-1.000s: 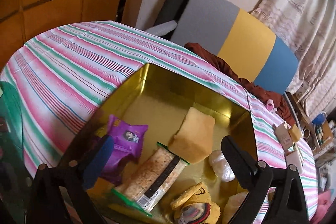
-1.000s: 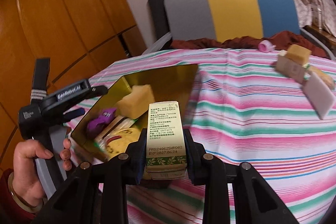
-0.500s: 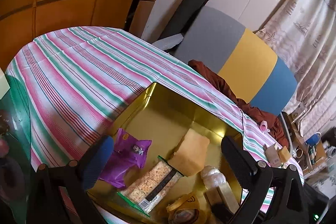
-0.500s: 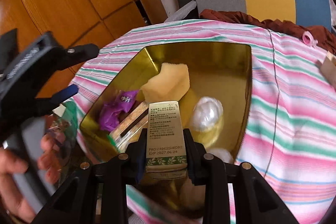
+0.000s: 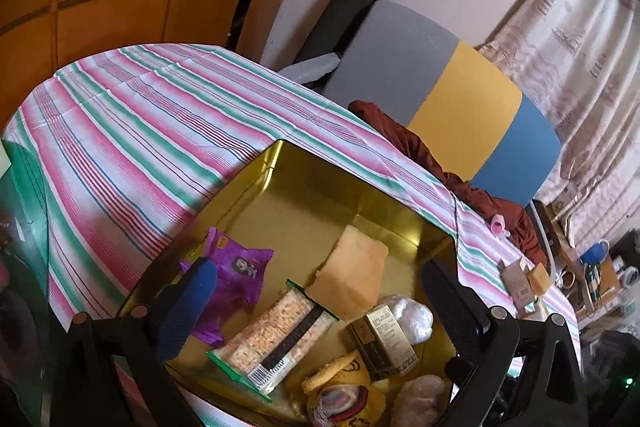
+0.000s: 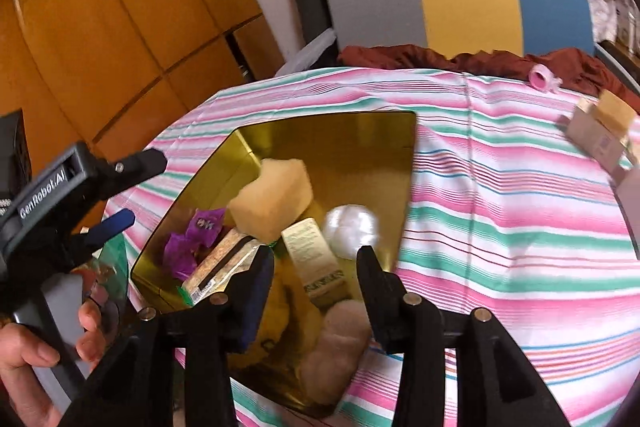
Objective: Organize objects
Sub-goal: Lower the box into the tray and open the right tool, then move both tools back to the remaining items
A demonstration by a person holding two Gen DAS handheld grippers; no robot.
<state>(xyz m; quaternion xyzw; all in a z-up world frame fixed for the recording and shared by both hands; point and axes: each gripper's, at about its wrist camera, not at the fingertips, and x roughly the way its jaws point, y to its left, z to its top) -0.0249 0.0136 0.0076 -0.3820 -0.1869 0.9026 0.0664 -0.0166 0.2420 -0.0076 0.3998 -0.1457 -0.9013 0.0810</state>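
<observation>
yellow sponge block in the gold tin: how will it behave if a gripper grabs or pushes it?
The yellow sponge block looks porous, so probably light and squashy under the pads. It leans tilted against the gold metal tin floor, so a push would likely tip it flat. Flat faces: unlikely to roll.

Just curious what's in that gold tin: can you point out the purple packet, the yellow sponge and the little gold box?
purple packet [image 5: 240,269]: left wrist view, on its printed front.
yellow sponge [image 5: 354,277]: left wrist view, middle of its top face.
gold box [image 6: 316,259]: right wrist view, on its lettered side.

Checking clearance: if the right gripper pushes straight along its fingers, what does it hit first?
Probably the small gold carton lying in the gold tin, between the opening jaws of the right gripper; depth is uncertain.
</observation>
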